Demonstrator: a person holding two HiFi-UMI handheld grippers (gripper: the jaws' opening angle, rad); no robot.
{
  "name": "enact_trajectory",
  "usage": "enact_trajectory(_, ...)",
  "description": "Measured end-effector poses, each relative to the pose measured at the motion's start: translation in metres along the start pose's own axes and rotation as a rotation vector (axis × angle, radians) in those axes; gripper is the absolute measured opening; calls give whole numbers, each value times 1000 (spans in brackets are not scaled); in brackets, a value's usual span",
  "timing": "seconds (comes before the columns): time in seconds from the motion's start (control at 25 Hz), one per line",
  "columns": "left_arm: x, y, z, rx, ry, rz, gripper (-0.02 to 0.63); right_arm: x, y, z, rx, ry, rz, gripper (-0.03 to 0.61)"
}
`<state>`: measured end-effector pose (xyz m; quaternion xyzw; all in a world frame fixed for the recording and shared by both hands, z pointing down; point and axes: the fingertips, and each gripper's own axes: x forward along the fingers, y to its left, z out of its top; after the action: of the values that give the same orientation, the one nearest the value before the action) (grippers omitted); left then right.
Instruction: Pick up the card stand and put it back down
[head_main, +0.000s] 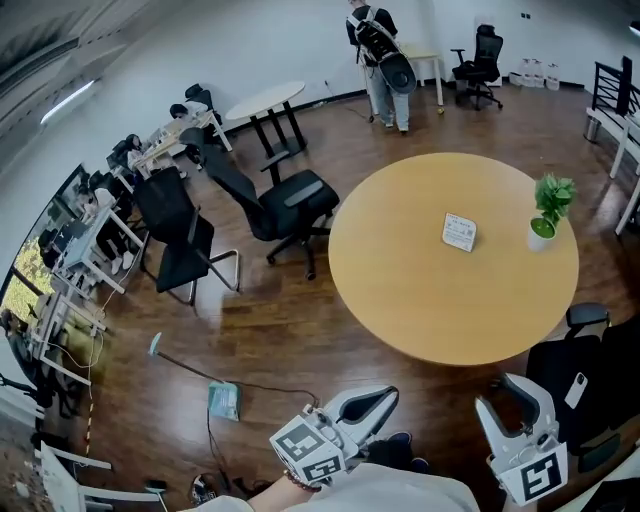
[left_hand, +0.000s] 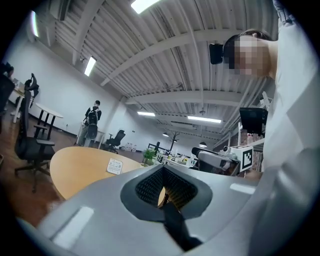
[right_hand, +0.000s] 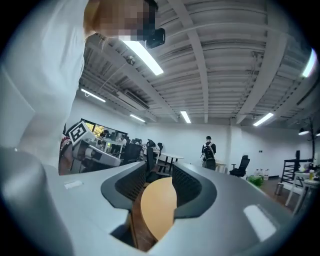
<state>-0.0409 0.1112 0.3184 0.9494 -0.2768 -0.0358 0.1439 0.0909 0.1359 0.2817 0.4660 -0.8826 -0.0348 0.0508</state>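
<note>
card stand (head_main: 459, 232) count is one: a small white card stand upright on the round wooden table (head_main: 400, 290), on its right half, well in from the rim. one potted plant (head_main: 548, 212) in a white pot stands near it on the same table, the two apart and not touching. grippers number two, both low by the person's body at the near side of the table and well apart from the stand. the left gripper (head_main: 380, 398) has its jaws drawn together at the tips, and in its own view the left gripper (left_hand: 162, 172) shows only a sliver of table through the pads, with nothing held. the right gripper (head_main: 512, 392) has its jaws standing apart, and in its own view the right gripper (right_hand: 159, 185) shows bare table top and floor in the gap, with nothing between the pads. off to the left of the table i count two black chairs, an office chair (head_main: 290, 205) and a sled-base chair (head_main: 185, 240). a third chair (head_main: 478, 65) sits by the far wall. one white round table (head_main: 265, 100) stands further back, and one person (head_main: 380, 60) with a backpack stands at the far end of the room.
</note>
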Motion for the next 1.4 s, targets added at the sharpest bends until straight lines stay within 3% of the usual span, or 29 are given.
enact_trajectory(0.2,4,-53,-29,-20,59,20,1,-56,-16,-12,58,11,-31,150)
enact_trajectory(0.32,0,-56,-35,-26,90,51,1,-60,-13,-6,34,-10,2,149)
enact_trajectory(0.52,5,-58,-51,-6,134,21,2,-70,-2,-30,119,36,-48,141)
enact_trajectory(0.72,10,-73,-36,15,99,-53,2,-89,-1,-21,105,-11,-107,141)
enact_trajectory(0.84,7,-83,-22,39,78,-109,2,-89,7,-22,187,-35,-124,140)
enact_trajectory(0.96,-8,-75,-8,56,60,-133,2,-65,27,-22,256,-51,-85,121)
enact_trajectory(1.12,-30,-59,2,50,30,-150,2,-33,53,-15,220,-53,-27,120)
enact_trajectory(1.4,-45,-51,2,33,13,-180,2,-18,70,-3,203,-46,-20,120)
